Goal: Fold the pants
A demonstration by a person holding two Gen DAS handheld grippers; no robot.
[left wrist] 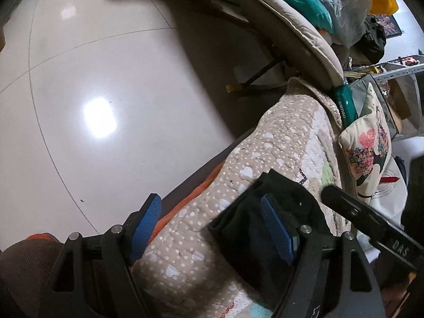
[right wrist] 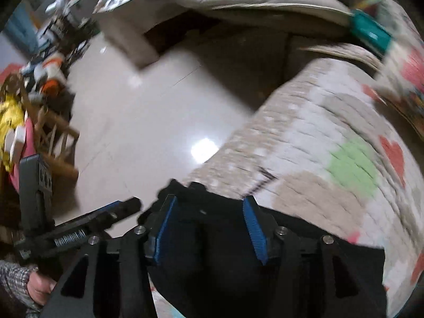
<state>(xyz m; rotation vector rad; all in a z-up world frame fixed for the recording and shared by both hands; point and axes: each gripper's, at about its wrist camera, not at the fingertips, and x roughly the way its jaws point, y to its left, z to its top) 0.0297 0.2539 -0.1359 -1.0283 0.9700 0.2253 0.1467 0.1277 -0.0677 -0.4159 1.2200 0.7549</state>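
Black pants [left wrist: 251, 228] bunched on quilt [left wrist: 278, 137]; left tool [left wrist: 212, 228], right tool [right wrist: 209, 225] both apart.

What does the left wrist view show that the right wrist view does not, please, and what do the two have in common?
Only the left wrist view shows the embroidered cushion sharply and the right gripper entering from the side. Only the right wrist view shows the floor clutter and the left gripper. Both show the black pants on the patterned quilt beside the tiled floor, with open blue-padded jaws.
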